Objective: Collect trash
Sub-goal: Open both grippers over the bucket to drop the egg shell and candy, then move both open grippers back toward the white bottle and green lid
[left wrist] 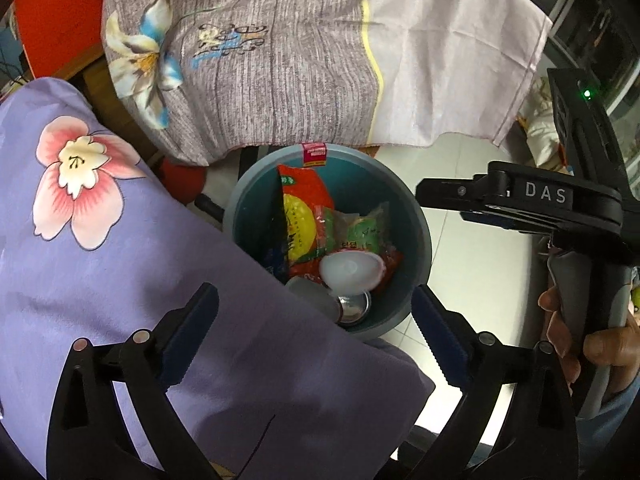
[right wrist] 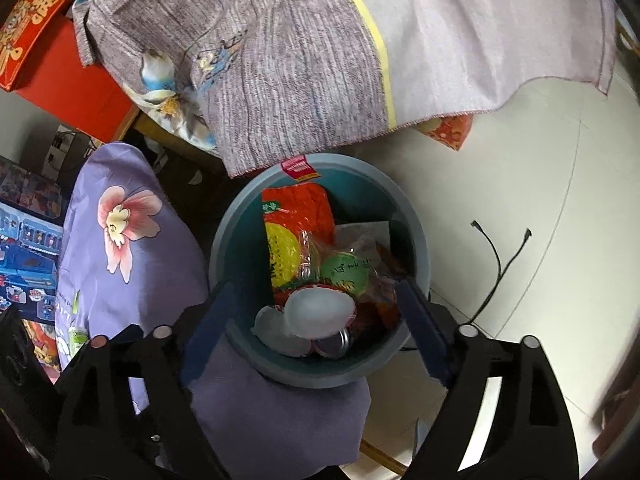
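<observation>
Hovering over the bin (right wrist: 320, 376), both grippers (left wrist: 316, 332) (right wrist: 316, 316) are gaping empty-jawed, likely just after dropping trash; next, finding more.

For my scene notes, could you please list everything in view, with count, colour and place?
bin: one, teal, on the floor below both grippers
red wrapper: one, red and yellow, upright in the bin
green wrapper: one, clear and green, in the bin
cup: one, white, on top of the trash
can: one, silver, under the cup
purple cloth: one, flowered, left of the bin
grey cloth: one, hanging behind the bin
cable: one, black, on the floor
left hand-held gripper: open, empty
right hand-held gripper: open, empty
</observation>
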`<state>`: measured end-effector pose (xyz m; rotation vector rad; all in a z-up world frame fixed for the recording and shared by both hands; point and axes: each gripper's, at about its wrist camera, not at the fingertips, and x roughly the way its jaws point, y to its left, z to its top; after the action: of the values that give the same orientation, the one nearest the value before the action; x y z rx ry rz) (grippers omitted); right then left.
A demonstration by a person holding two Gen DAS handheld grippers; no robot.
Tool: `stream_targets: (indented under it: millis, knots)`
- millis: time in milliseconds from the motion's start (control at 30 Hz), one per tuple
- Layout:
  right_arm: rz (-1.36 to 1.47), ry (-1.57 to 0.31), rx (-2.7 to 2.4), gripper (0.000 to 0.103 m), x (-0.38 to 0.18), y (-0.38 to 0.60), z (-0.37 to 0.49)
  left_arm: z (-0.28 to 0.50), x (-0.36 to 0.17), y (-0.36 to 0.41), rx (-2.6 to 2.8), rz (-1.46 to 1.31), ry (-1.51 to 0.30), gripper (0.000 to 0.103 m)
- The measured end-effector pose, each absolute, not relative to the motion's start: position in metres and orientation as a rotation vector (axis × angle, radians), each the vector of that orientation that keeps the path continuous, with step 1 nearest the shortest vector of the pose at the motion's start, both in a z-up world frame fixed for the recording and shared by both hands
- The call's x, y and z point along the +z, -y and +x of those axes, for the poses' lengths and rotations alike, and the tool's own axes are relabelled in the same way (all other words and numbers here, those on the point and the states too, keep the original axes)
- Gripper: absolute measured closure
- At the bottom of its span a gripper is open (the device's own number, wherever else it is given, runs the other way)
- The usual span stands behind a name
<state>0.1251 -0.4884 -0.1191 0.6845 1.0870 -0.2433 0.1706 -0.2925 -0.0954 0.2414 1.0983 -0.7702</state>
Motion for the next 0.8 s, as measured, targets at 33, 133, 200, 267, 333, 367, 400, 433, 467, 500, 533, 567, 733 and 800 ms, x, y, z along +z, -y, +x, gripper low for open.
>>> stream_targets:
  millis: [33,133,200,267,333,367,400,433,467,500,533,567,733,800]
  knots:
    - [0.673,-1.094,-0.249,0.02,-0.118,0.487,0.124,0.17,-0.095,0.29,-0.769,0.238,-1.098,0.006]
    - [0.644,-1.109,-0.257,0.02,-0.116,0.482,0.123,0.168,-0.093,0.284,-0.766,0.227,-1.1,0.006]
    - [0.627,-1.114,-0.261,0.019,-0.113,0.477,0.121,0.167,-0.091,0.28,-0.765,0.222,-1.1,0.006]
    - [0.612,-1.114,-0.267,0.017,-0.109,0.471,0.12,0.166,-0.088,0.275,-0.763,0.216,-1.094,0.006]
    - [0.598,-1.112,-0.267,0.017,-0.105,0.466,0.119,0.164,-0.084,0.27,-0.761,0.211,-1.086,0.006]
    - [0.585,-1.112,-0.269,0.017,-0.102,0.462,0.118,0.162,-0.081,0.267,-0.76,0.208,-1.08,0.006]
    - [0.574,-1.115,-0.273,0.017,-0.1,0.458,0.118,0.161,-0.079,0.263,-0.758,0.205,-1.075,0.005]
    - [0.564,-1.116,-0.273,0.015,-0.099,0.455,0.118,0.16,-0.077,0.261,-0.756,0.202,-1.072,0.005]
    - [0.551,-1.114,-0.271,0.015,-0.097,0.451,0.117,0.16,-0.075,0.258,-0.753,0.199,-1.069,0.005]
    - [0.541,-1.115,-0.269,0.015,-0.095,0.447,0.116,0.158,-0.073,0.253,-0.751,0.195,-1.064,0.005]
    - [0.531,-1.119,-0.265,0.014,-0.093,0.443,0.116,0.157,-0.071,0.249,-0.749,0.192,-1.06,0.005]
    - [0.526,-1.122,-0.262,0.014,-0.092,0.439,0.116,0.157,-0.069,0.246,-0.746,0.19,-1.058,0.004]
    - [0.506,-1.144,-0.243,0.013,-0.087,0.413,0.119,0.154,-0.063,0.22,-0.726,0.159,-1.045,0.004]
    - [0.488,-1.154,-0.227,0.013,-0.084,0.397,0.123,0.153,-0.061,0.206,-0.716,0.141,-1.04,0.004]
